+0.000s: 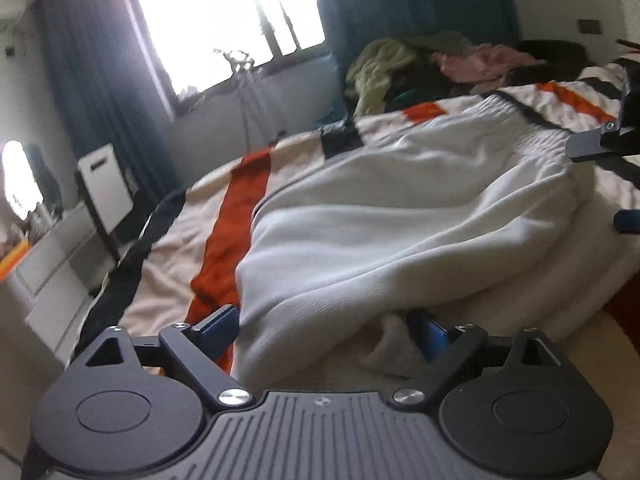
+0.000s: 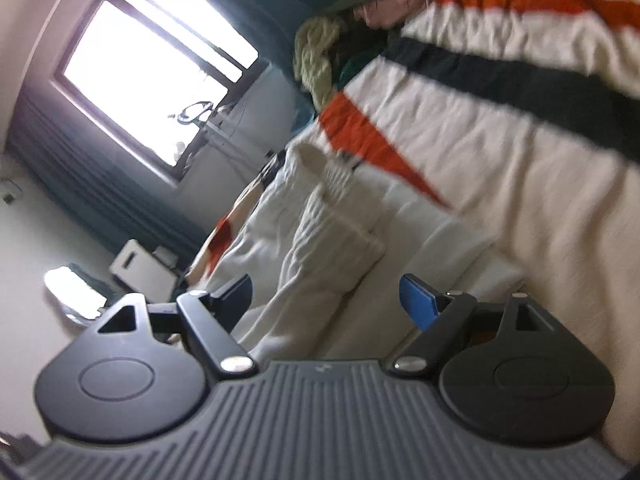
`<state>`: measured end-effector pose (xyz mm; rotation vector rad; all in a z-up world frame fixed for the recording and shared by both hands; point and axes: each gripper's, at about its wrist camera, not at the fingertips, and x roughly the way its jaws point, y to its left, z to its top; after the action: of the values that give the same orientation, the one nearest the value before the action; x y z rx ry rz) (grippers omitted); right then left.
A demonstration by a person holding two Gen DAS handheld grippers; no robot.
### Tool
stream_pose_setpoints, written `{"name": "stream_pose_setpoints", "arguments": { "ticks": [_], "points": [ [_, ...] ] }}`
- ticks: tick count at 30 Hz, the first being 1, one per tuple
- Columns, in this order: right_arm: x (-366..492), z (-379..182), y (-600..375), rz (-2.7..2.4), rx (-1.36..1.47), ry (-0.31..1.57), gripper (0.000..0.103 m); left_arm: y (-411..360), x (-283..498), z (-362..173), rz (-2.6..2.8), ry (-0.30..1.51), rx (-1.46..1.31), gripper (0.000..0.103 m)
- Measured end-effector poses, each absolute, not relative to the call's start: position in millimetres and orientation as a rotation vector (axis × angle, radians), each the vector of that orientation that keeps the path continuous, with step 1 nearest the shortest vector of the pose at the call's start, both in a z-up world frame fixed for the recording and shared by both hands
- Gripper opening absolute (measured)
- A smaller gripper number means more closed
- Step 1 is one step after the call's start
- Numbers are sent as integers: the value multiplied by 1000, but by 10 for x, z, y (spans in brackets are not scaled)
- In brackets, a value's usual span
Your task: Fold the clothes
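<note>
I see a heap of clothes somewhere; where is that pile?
In the left wrist view, the pile of clothes sits at the far end of the striped blanket, right of the window.

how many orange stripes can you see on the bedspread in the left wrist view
3 visible patches. One long orange stripe runs left of the white garment; a short piece sits just beyond its far edge; another lies far right. They may join under the garment.

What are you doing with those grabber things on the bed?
A person is folding a white garment on the striped blanket, with a gripper in each hand. The left gripper is open around the garment's near edge. The right gripper is open too, holding nothing. More clothes are piled behind.
</note>
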<state>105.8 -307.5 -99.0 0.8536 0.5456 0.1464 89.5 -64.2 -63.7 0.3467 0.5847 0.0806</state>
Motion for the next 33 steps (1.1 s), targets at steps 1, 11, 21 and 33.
{"name": "stream_pose_setpoints", "arguments": {
  "ticks": [1,11,21,33],
  "points": [
    [1107,-1012,-3055,167,868,568,83,-598,887,-627,91,584,329,95],
    [1657,-998,-2873,196,795,685,70,-193,882,-545,181,603,148,97],
    [1704,-835,-2959,159,682,541,28,-181,912,-585,210,632,136,96],
    [1406,-854,-3466,-15,727,477,27,-165,871,-587,212,624,91,97]
  ]
}}
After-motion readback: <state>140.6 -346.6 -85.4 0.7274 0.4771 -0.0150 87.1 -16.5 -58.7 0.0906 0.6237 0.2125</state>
